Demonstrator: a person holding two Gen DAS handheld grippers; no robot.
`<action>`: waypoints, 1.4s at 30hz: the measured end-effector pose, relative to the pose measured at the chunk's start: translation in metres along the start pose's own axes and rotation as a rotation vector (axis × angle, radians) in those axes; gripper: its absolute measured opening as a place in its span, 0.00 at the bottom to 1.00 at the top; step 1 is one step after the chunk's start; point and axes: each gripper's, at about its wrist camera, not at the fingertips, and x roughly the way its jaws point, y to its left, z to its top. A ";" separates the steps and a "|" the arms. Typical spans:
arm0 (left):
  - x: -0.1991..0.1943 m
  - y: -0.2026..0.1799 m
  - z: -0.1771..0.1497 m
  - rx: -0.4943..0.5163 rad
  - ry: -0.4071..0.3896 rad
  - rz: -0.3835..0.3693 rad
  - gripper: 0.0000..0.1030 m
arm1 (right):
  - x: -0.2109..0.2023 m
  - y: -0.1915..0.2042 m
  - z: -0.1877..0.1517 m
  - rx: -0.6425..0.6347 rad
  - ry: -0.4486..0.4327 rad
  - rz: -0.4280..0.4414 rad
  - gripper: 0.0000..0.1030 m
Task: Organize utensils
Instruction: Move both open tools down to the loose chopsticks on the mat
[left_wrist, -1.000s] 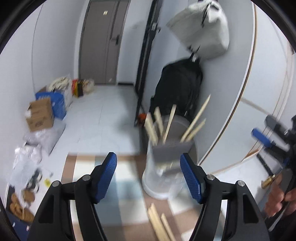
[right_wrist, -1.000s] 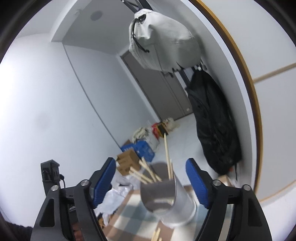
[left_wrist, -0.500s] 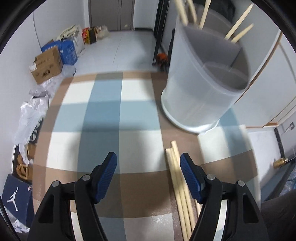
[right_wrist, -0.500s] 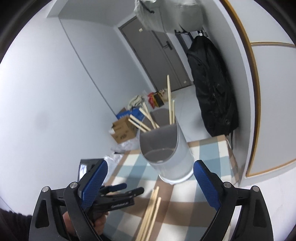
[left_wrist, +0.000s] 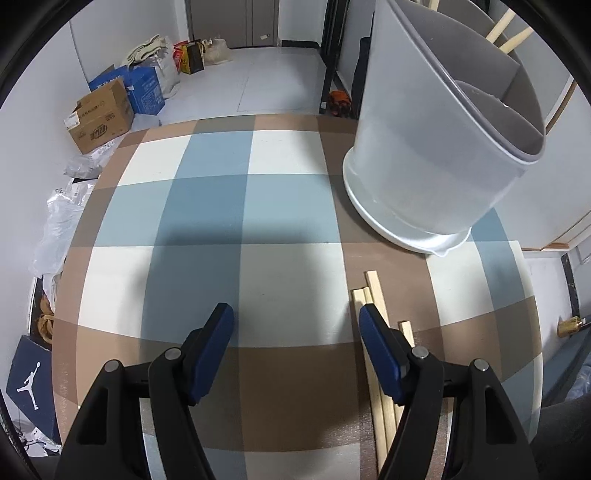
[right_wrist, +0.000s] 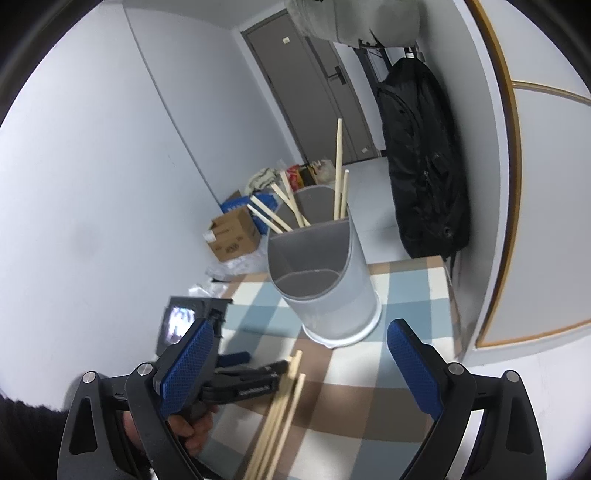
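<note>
Since the earlier frame the left gripper has tipped down low over the table, and the holder now sits far-right of it. Loose chopsticks lie flat just right of its right finger, long axis pointing toward the holder. Left gripper is nearer, wide and empty; right gripper hovers higher, also wide and empty.

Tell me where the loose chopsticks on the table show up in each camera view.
Left wrist: loose chopsticks lie lower right, partly under the open left gripper.
Right wrist: loose chopsticks lie bottom centre, between the open jaws.
Shared landmark: the grey utensil holder just beyond them.
</note>
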 end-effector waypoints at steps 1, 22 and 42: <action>0.000 0.000 0.000 0.004 0.002 -0.003 0.62 | 0.001 0.001 -0.001 -0.006 0.004 -0.006 0.93; -0.001 -0.012 -0.001 0.018 0.025 -0.015 0.52 | -0.003 -0.001 0.001 0.022 -0.016 0.002 0.93; 0.004 -0.019 -0.002 -0.037 0.070 0.092 0.42 | -0.004 0.004 0.000 0.018 -0.020 0.026 0.93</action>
